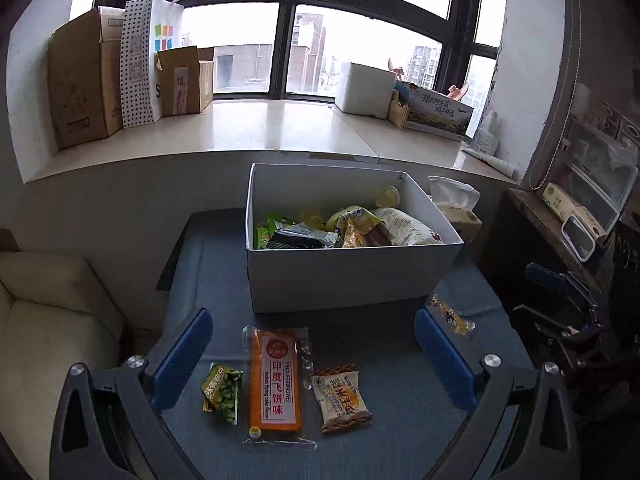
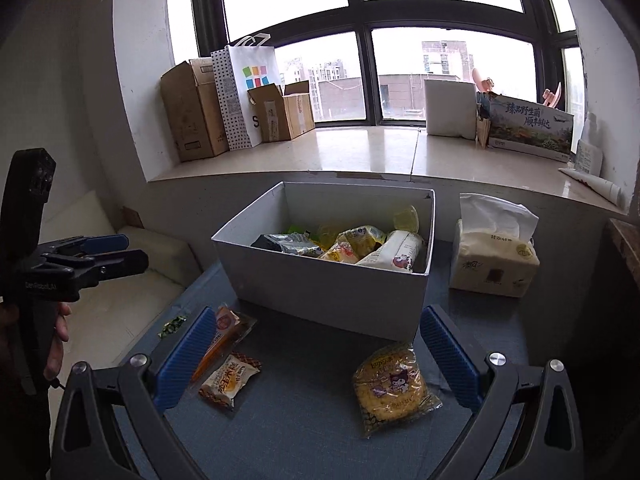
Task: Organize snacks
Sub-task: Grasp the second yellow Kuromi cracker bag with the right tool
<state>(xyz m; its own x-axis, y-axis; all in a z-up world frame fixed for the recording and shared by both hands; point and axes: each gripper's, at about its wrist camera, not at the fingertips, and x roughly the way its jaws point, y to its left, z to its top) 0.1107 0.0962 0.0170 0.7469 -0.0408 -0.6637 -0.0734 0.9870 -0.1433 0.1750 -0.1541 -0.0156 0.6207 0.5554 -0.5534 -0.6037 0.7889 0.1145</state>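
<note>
On the blue counter, in front of the white box of snacks, lie a green packet, an orange packet and a beige packet. Both the left hand-held gripper and right hand-held gripper hover with fingers apart, the right above a yellow packet.

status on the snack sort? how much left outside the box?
Done: the white box already holds a pile of packets. In hand: nothing; left tool and right tool both open and empty. Left on the mat: green pea packet, orange flatbread pack, corn snack and yellow cartoon pack.
</note>
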